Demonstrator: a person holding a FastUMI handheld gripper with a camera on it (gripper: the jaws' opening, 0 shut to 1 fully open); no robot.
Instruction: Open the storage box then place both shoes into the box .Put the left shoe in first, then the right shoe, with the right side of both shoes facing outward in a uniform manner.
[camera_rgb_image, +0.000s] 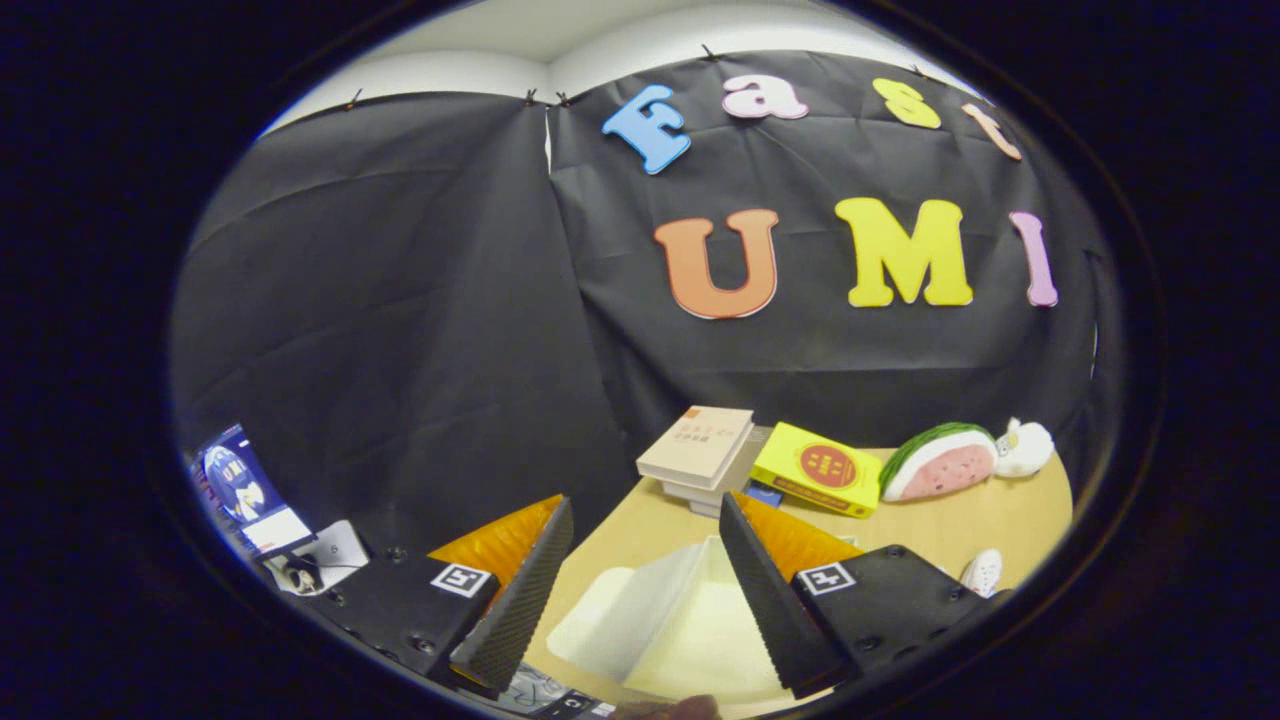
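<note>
Ridged wedge fingers (530, 590) on dark screwed mounts, each with a square black-and-white marker.

The storage box (650, 625), seen between the spread fingers of the gripper (640, 560), is made of a translucent, milky plastic with a smooth, slightly frosted finish. The finger pads (520, 600) are covered with a fine ribbed texture and look matt. The table (960, 525) is shown as pale wood, smooth and matt. The books (700, 445) are of paper, the covers matt. The yellow box (820, 468) looks like smooth cardboard. The watermelon toy (940, 462) appears soft, of plush cloth.
</note>
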